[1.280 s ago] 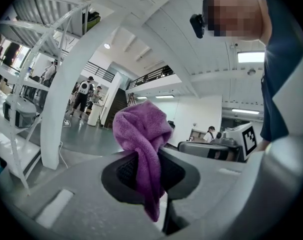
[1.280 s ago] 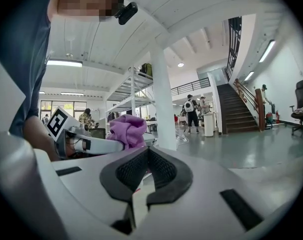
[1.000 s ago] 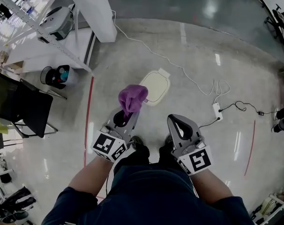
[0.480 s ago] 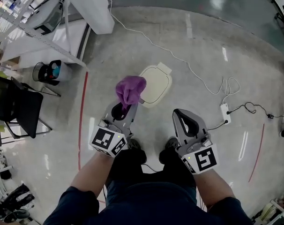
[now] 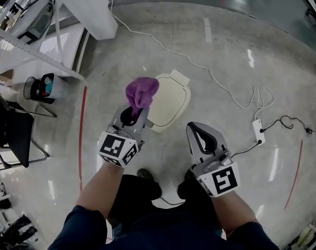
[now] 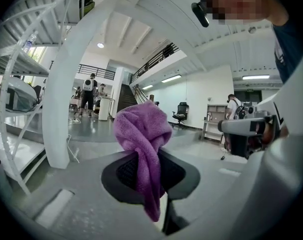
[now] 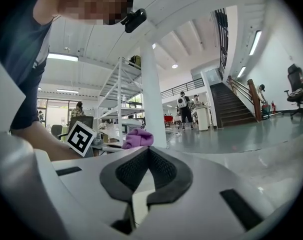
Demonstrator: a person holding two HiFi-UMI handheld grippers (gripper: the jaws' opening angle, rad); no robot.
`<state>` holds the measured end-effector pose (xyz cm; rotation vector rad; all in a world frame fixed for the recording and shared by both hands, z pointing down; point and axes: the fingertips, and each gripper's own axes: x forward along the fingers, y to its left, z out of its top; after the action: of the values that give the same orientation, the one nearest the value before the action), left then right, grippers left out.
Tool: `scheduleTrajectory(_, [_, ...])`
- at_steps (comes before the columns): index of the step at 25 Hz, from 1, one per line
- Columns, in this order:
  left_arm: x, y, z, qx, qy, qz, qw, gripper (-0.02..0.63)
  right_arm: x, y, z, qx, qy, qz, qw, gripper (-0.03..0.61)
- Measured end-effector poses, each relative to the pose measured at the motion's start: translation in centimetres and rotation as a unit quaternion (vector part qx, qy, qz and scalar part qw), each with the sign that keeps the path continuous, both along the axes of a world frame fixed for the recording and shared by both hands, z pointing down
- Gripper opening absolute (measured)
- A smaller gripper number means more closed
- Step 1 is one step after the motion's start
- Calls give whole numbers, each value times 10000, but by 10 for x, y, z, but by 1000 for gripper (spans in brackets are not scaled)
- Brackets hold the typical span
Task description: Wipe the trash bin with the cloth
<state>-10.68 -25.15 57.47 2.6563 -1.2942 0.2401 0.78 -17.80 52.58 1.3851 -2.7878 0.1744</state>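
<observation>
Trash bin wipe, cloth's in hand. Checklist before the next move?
1. Cloth clamped in left hand-held gripper: ok, jaws shut on it.
2. Cloth touching trash bin: not ok, it is held in the air over the bin's left edge.
3. Right hand-held gripper free: ok, jaws together, nothing between them.
4. Bin lid down: ok.
5. White cable apart from bin: ok, it lies on the floor beyond it.
6. Dirt on bin: cannot tell.

No legible text anywhere
</observation>
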Motion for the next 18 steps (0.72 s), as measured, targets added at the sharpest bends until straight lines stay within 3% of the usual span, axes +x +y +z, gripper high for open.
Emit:
scheduleTrajectory(14, [14, -72, 152, 2, -544, 326, 9980, 54, 14, -32, 139, 455, 118, 294, 9985, 11])
scheduleTrajectory(18, [23, -87, 186, -67, -1117, 495, 9925, 54, 20, -33, 149, 619, 99, 301, 9976, 11])
